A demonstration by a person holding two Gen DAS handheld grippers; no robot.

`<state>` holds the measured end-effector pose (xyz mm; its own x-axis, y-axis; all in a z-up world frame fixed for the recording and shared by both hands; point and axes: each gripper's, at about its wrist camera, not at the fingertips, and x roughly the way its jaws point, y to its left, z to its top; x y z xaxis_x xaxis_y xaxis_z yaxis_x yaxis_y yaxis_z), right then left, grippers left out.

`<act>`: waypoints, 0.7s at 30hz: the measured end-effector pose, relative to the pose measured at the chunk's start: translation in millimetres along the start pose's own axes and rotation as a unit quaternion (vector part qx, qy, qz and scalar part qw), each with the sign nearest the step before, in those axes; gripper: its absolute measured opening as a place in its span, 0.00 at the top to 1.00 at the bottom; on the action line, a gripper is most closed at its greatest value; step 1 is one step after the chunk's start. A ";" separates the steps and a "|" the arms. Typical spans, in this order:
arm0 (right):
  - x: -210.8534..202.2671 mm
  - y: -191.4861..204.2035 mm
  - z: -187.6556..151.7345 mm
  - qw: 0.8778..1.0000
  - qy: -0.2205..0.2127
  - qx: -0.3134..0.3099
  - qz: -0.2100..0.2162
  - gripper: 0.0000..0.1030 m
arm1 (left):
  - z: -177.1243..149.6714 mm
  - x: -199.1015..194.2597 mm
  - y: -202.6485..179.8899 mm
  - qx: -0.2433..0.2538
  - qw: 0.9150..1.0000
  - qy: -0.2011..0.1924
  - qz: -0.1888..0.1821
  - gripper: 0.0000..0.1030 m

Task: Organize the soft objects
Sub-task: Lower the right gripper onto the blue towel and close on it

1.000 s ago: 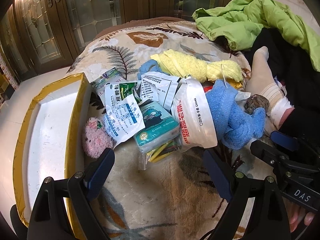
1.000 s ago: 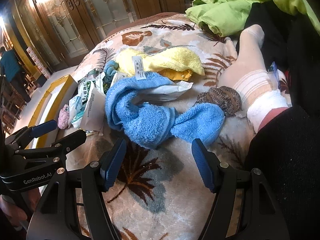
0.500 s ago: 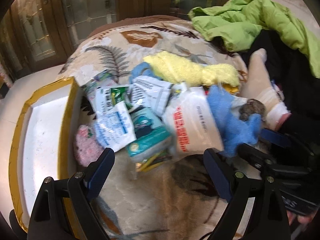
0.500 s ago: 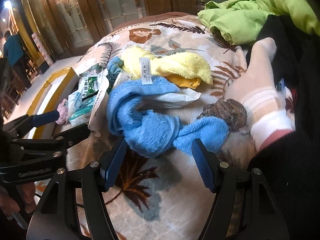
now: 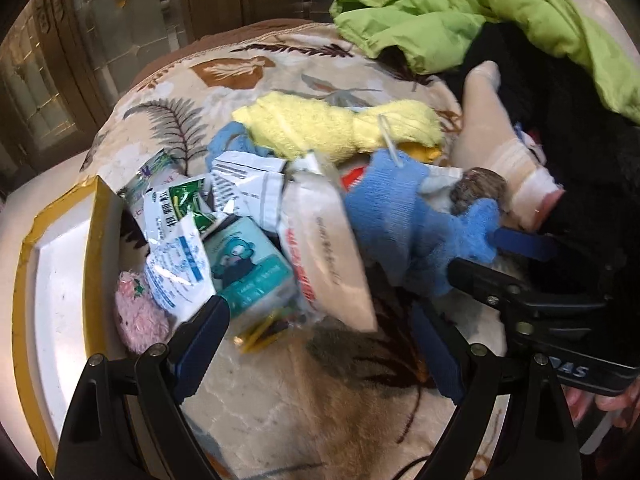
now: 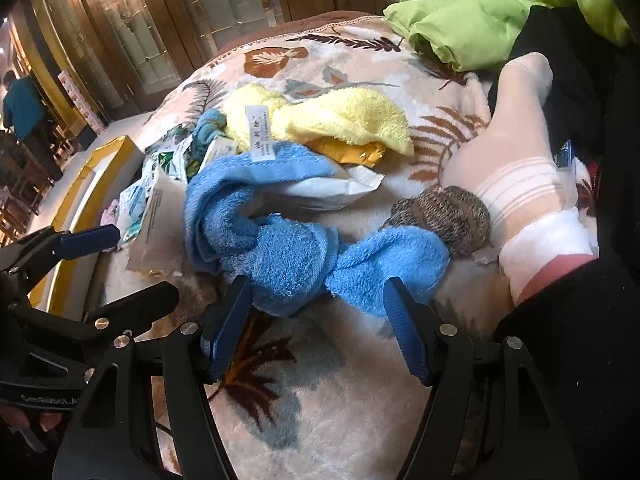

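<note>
Two towels, one blue (image 6: 280, 248) and one yellow (image 6: 344, 120); roughly six packets (image 5: 324, 248), blurred; one pink plush (image 5: 138, 316).

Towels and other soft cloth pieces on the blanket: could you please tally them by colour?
Blue: 2, the knotted blue towel and a small blue cloth
Yellow: 1, the yellow towel
Pink: 1, the pink fluffy piece
Brown: 1, the brown knitted roll
Total: 5

Blanket (image 6: 340, 360): under everything.
Box (image 5: 52, 280): left edge, beside the blanket.
Packets (image 5: 248, 232): heaped just right of the box.
Plush (image 5: 138, 316): between box and packets, near side.
Knotted towel (image 6: 280, 248): right of packets, partly on them.
Second towel (image 6: 332, 120): behind the knotted one.
Sock ball (image 6: 444, 216): touching the knotted towel's right end.
Jacket (image 6: 480, 20): far right.
</note>
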<state>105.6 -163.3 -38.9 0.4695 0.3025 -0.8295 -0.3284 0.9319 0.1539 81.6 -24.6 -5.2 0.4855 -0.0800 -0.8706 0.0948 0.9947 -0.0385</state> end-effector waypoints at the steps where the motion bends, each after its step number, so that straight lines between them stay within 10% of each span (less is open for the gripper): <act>1: 0.3 -1.6 1.3 1.000 0.000 0.003 0.004 0.33 | 2.3 2.1 2.3 0.000 1.000 0.003 0.000 0.12; 21: 28.0 26.0 18.8 0.974 0.076 -0.210 0.022 0.33 | 23.7 21.7 6.0 0.003 0.999 0.039 -0.002 0.13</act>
<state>125.6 -126.9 -48.0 0.3306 0.2763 -0.9024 -0.6674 0.7445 -0.0166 113.3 -21.9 -12.7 0.4150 -0.0791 -0.9064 0.1030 0.9939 -0.0396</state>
